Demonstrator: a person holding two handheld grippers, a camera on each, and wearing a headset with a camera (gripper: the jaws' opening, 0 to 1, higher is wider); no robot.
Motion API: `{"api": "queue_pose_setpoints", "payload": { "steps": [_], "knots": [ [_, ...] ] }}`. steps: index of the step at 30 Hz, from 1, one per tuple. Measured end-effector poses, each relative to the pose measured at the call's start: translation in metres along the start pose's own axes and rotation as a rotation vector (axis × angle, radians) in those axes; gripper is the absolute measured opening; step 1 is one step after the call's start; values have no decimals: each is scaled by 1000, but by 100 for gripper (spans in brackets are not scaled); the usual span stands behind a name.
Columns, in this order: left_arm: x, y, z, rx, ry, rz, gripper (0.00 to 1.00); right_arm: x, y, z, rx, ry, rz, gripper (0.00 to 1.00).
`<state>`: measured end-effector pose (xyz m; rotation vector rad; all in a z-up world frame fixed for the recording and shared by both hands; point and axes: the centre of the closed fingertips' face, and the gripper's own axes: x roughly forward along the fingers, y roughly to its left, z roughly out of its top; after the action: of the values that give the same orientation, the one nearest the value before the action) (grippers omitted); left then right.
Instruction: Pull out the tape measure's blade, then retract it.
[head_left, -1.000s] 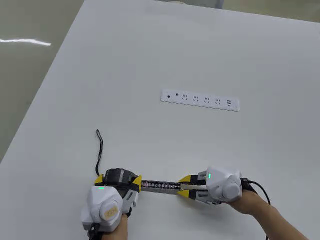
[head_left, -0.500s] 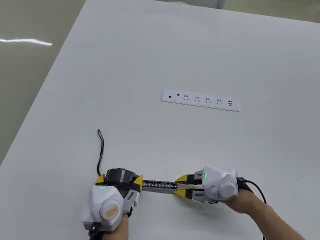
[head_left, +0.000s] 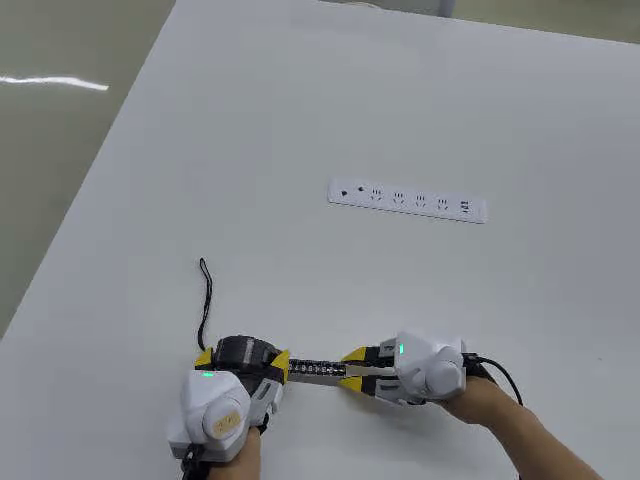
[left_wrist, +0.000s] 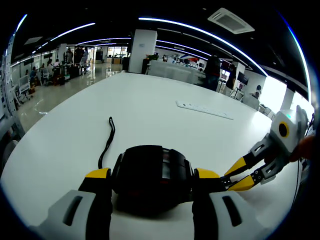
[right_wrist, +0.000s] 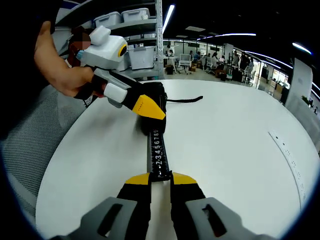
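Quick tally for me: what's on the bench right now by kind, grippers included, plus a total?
grippers: 2 (left gripper clamped on the case, right gripper clamped on the blade end)
tape measure: 1
power strip: 1
Total: 4

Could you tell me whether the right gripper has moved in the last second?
Yes. The right gripper has moved left, toward the tape measure, judged against the power strip; less blade shows between them.
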<state>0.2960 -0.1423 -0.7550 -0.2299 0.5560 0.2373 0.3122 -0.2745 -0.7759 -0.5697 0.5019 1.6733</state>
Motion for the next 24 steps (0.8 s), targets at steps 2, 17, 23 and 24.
{"api": "queue_pose_setpoints", "payload": {
  "steps": [2, 17, 23, 24],
  "knots": [
    [0, 0, 0, 0, 1, -1, 62, 1, 0, 1, 0, -1, 2, 12],
    [-1, 1, 1, -11, 1, -9, 62, 14, 2, 12, 1, -16, 8, 12],
    [-2, 1, 1, -14, 2, -18, 62, 19, 4, 16, -1, -20, 12, 12],
    [-2, 1, 1, -14, 2, -19, 62, 19, 4, 16, -2, -21, 13, 12]
  ]
}}
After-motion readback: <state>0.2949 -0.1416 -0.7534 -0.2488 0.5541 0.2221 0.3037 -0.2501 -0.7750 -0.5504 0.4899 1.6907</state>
